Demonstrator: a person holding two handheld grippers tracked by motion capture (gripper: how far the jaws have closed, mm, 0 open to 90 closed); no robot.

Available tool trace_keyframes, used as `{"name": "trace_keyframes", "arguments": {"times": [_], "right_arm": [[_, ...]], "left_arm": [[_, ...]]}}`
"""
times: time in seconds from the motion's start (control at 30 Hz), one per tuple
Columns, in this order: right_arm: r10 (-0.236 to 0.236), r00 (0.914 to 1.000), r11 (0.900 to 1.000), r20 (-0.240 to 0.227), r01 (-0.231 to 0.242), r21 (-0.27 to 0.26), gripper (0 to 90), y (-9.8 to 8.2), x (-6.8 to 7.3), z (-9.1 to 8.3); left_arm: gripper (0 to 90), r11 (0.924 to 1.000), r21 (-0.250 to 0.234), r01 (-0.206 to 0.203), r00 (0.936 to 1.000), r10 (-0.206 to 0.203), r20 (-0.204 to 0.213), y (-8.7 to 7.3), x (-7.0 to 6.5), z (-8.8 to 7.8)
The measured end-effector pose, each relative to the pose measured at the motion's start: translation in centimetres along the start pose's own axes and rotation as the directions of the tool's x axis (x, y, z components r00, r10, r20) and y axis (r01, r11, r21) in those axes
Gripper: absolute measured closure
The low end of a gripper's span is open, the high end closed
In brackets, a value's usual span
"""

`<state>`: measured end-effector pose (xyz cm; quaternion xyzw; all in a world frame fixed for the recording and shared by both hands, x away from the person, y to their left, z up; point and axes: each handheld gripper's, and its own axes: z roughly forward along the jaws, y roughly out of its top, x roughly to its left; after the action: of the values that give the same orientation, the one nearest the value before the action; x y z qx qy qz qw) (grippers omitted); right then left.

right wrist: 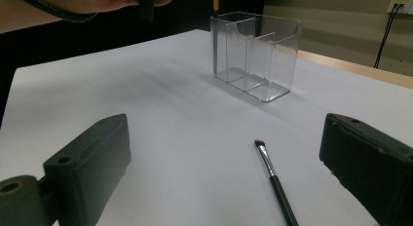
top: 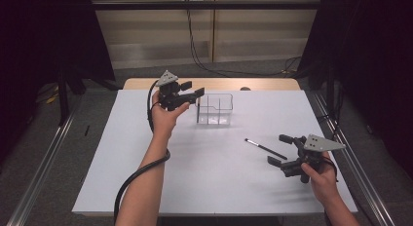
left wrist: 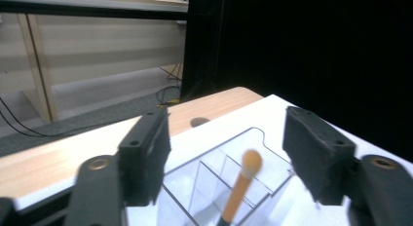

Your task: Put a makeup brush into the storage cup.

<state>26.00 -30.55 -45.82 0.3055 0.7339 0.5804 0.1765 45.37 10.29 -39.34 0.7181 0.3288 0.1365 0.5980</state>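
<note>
**Brush in the organizer, second brush on the sheet**

Brush with an orange handle [left wrist: 239, 189] stands tilted in the clear plastic organizer [top: 217, 109], its rounded end up and blurred in the left gripper view, so whether its foot rests on the compartment floor cannot be told. From above it reads as a thin dark upright line at the organizer's left end. The left gripper [top: 189, 91] hovers just above that end, and its jaws stand spread, one on each side of the brush, with clear gaps between; neither pad touches it. The left hand [top: 164, 116] holds the gripper raised over the table, its cable looping down along the forearm.

The organizer sits on the far middle of the white sheet [top: 146, 177], divided into several compartments.

A thin black brush [top: 265, 148] lies flat on the sheet, nearer the person and to the right, well apart from the organizer. Its angled bristle tip points towards the organizer. The right gripper [top: 280, 149] rests low beside it with jaws spread wide, the brush's handle end lying between them, untouched. The right hand [top: 321, 175] grips it from behind.

A wooden table edge [top: 214, 84] shows beyond the sheet.
</note>
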Motion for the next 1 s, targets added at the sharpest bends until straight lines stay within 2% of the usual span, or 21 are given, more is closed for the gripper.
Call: {"name": "trace_keyframes", "arguments": {"times": [0.1, 0.2, 0.27, 0.5, 0.7, 0.77, 0.9, 1.0], "right_arm": [[0.002, 1.0, 1.0, 0.001, -0.002, -0.001, 4.4, 0.0, 0.0, 0.0], [0.002, 1.0, 1.0, 0.002, -0.002, -0.002, 4.4, 0.0, 0.0, 0.0], [0.003, 1.0, 1.0, 0.003, -0.003, -0.003, 4.4, 0.0, 0.0, -0.1], [0.003, 1.0, 1.0, 0.005, -0.003, -0.003, 4.4, 0.0, -0.1, 0.0], [0.001, 1.0, 1.0, 0.005, -0.001, -0.001, 4.4, 0.0, 0.0, 0.1], [0.0, 1.0, 1.0, 0.002, 0.0, 0.0, 4.4, 0.0, 0.1, 0.2], [-0.005, 1.0, 1.0, 0.004, 0.005, 0.003, 4.4, 0.0, 0.1, 0.3], [-0.005, 1.0, 1.0, 0.003, 0.005, 0.001, 4.4, 0.0, 0.1, 0.3]], "left_arm": [[29.6, 0.9999, 0.008, 0.008, 1.0, -0.008, -0.001, -0.3, 0.0, -0.3], [25.9, 0.9998, -0.008, 0.016, 0.9998, -0.016, 0.01, -0.5, 0.0, -0.7], [22.5, 0.9995, -0.022, 0.023, 0.9993, -0.022, 0.032, -0.7, 0.0, -0.9], [14.0, 0.9995, -0.031, 0.0, 0.9975, 0.002, 0.071, -0.9, -0.5, -1.9], [7.5, 0.9989, -0.044, 0.015, 0.995, -0.01, 0.099, -1.1, -0.7, -2.7], [5.2, 0.999, -0.044, 0.005, 0.9944, -0.001, 0.105, -1.3, -0.7, -3.0], [3.9, 0.9984, -0.054, 0.015, 0.9927, -0.009, 0.12, -1.8, -0.6, -3.6], [2.4, 0.9991, -0.042, -0.005, 0.9906, 0.011, 0.137, -2.2, -0.6, -4.0]]}}
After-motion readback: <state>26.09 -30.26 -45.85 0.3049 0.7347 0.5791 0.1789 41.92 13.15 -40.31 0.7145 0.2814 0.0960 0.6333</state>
